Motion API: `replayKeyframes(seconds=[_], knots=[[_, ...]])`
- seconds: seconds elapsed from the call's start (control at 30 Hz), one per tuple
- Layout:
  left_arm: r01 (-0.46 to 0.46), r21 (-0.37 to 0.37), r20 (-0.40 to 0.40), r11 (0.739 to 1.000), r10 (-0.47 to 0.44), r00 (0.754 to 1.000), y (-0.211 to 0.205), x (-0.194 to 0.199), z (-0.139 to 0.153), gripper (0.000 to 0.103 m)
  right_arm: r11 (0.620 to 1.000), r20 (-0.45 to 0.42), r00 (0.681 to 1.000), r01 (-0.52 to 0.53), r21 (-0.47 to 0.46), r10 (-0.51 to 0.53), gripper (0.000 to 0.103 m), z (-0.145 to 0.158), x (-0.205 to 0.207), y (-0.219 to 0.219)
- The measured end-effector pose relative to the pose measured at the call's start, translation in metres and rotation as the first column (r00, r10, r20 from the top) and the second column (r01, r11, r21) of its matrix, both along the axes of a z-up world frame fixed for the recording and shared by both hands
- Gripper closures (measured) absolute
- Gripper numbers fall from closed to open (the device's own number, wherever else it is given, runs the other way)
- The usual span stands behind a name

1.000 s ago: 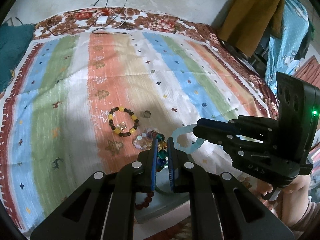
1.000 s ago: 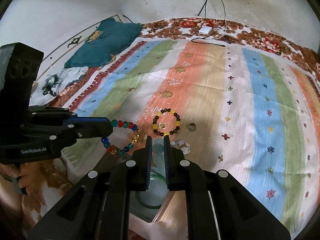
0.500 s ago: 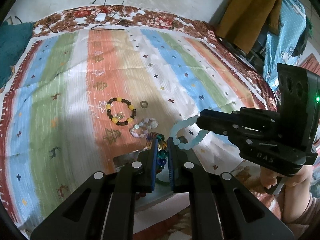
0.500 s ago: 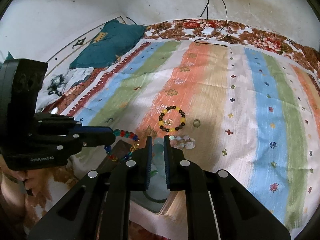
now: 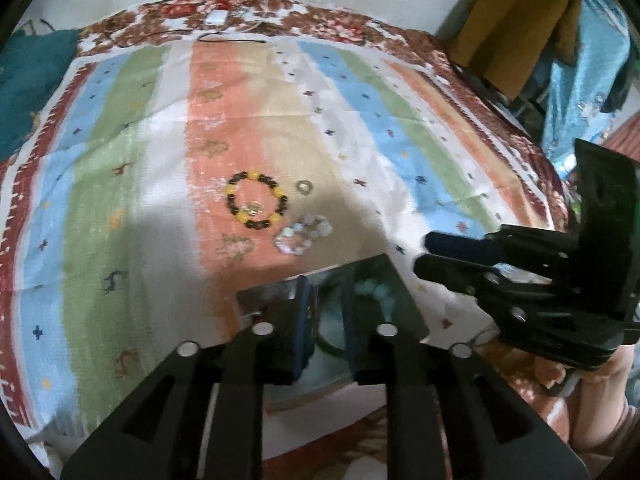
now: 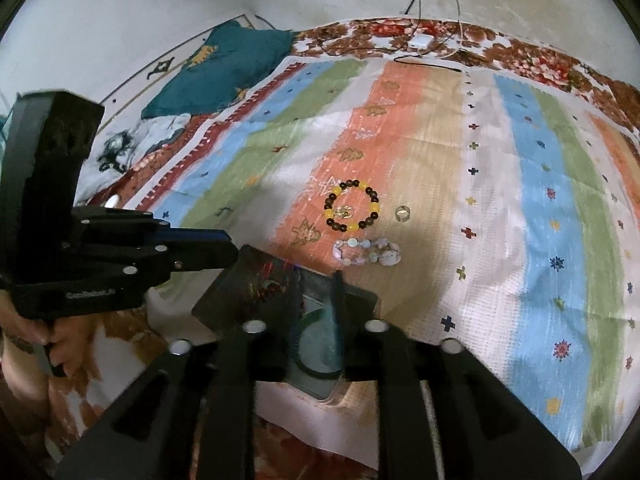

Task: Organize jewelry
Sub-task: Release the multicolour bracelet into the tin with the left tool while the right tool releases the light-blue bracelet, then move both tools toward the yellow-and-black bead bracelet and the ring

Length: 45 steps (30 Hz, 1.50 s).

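From the left wrist camera, the left gripper hangs over a shallow tray at the near edge of the bed, which is covered with a striped cloth. Its fingers are opening and stand a little apart with nothing pressed between them; a pale blue bead bracelet lies in the tray just beyond the right one, blurred. Farther out on the orange stripe lies a yellow and dark bead bracelet, a small ring just to its right, and a pale pink and white bracelet below the ring. The right gripper reaches in from the right, its fingers slightly parted and empty. From the right wrist camera, the right gripper is over the same tray, its fingers opening, with a gap between them and nothing clamped; a dark green bangle shows in the tray through the gap. The tray's left part holds blurred red and dark beads. The left gripper comes in from the left, held by a hand, its tips at the tray's far corner. The yellow and dark bracelet, ring and pink and white bracelet lie on the cloth beyond the tray.
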<state>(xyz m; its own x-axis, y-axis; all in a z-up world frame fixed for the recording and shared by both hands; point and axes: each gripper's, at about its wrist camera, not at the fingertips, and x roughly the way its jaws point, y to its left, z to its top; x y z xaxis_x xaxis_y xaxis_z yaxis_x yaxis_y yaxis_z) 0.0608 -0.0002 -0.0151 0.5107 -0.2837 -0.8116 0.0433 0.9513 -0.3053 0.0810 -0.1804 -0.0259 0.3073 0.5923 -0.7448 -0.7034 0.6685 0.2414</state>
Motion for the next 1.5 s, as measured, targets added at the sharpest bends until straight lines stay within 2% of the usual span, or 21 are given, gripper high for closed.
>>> replayKeyframes(seconds=[0.03, 0.07, 0.13, 0.23, 0.3, 0.5, 0.6, 0.83, 1.2, 1.5], knots=[[-0.015, -0.007, -0.002, 1.0, 0.014, 1.0, 0.004, 0.001, 0.0, 0.08, 1.0, 0.001, 1.0, 0.007, -0.002, -0.007, 0.065, 0.0, 0.001, -0.001], [-0.023, -0.013, -0.004, 1.0, 0.023, 1.0, 0.007, 0.002, -0.001, 0.078, 1.0, 0.001, 1.0, 0.012, -0.01, -0.012, 0.064, -0.002, 0.002, -0.001], [-0.042, -0.017, -0.013, 0.999, 0.042, 0.999, 0.013, 0.005, -0.003, 0.069, 1.0, -0.007, 1.0, 0.018, -0.023, -0.018, 0.062, -0.006, 0.006, -0.001], [-0.053, -0.016, -0.023, 0.998, 0.053, 0.998, 0.017, 0.01, -0.006, 0.063, 0.999, -0.021, 0.999, 0.03, -0.046, -0.031, 0.059, -0.011, 0.013, 0.0], [-0.06, -0.004, -0.033, 0.998, 0.06, 0.998, 0.019, 0.017, -0.008, 0.058, 0.998, -0.029, 0.999, 0.036, -0.056, -0.038, 0.058, -0.013, 0.018, 0.001], [-0.1, 0.041, -0.054, 0.994, 0.102, 0.993, 0.027, 0.038, -0.013, 0.041, 0.996, -0.04, 0.998, 0.05, -0.079, -0.054, 0.045, -0.017, 0.027, 0.005], [-0.134, 0.06, -0.059, 0.989, 0.138, 0.989, 0.034, 0.047, -0.016, 0.03, 0.994, -0.047, 0.997, 0.058, -0.092, -0.063, 0.044, -0.019, 0.033, 0.007], [-0.146, 0.103, -0.097, 0.984, 0.156, 0.983, 0.04, 0.073, -0.027, 0.026, 0.988, -0.057, 0.995, 0.07, -0.137, -0.079, 0.036, -0.027, 0.049, 0.015], [-0.127, 0.144, -0.169, 0.981, 0.151, 0.974, 0.043, 0.115, -0.054, 0.023, 0.973, -0.097, 0.992, 0.054, -0.226, -0.078, 0.033, -0.048, 0.079, 0.03], [-0.122, 0.152, -0.197, 0.981, 0.151, 0.969, 0.044, 0.131, -0.064, 0.023, 0.96, -0.128, 0.987, 0.054, -0.274, -0.092, 0.033, -0.064, 0.099, 0.04]])
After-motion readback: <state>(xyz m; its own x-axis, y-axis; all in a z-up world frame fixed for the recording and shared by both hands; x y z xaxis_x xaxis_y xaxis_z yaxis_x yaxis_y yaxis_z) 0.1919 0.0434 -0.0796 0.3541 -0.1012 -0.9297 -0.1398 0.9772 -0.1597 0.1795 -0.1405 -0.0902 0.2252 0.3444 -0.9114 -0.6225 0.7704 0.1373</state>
